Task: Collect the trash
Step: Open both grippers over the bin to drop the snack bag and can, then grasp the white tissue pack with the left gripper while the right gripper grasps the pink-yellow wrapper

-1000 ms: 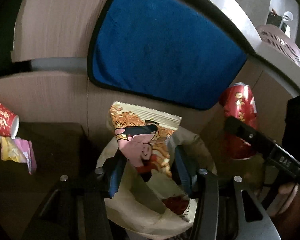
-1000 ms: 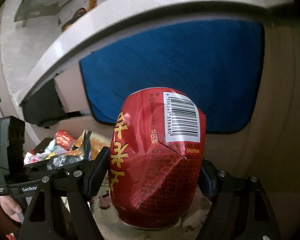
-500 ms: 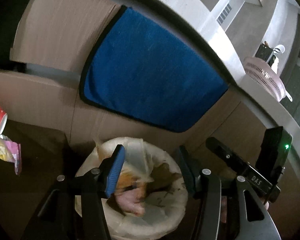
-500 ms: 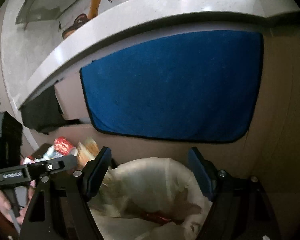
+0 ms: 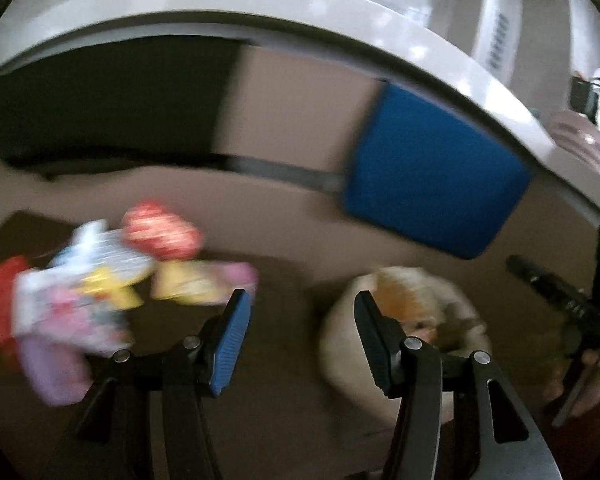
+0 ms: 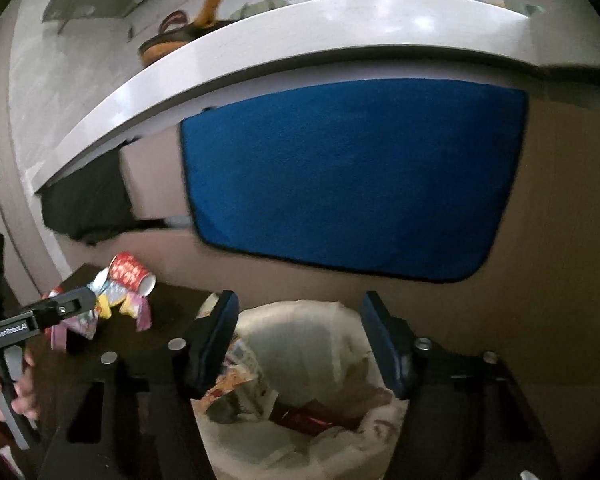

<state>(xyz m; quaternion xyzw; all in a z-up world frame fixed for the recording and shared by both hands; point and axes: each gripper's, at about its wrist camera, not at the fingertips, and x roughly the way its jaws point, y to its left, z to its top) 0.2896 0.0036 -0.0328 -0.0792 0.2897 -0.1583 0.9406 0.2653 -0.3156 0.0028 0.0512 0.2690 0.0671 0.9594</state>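
Note:
A bin lined with a white bag (image 6: 312, 332) stands under my right gripper (image 6: 298, 340), which is open and empty just above it. A snack wrapper (image 6: 236, 384) and a red can (image 6: 304, 418) lie inside. In the blurred left wrist view the bin (image 5: 340, 344) sits to the right of my left gripper (image 5: 300, 338), which is open and empty. A pile of trash lies on the dark table to the left: a red paper cup (image 5: 162, 236), colourful wrappers (image 5: 88, 292). The pile also shows in the right wrist view (image 6: 120, 292).
A blue towel (image 6: 352, 184) hangs on the cabinet front behind the bin, under a white countertop (image 6: 260, 40). The left gripper's body (image 6: 36, 320) shows in the right wrist view; the right one (image 5: 560, 300) shows in the left wrist view.
Both grippers opened and dropped the snack wrapper and the red can into the bin. My left gripper has since swung left toward the trash pile; the right has stayed over the bin.

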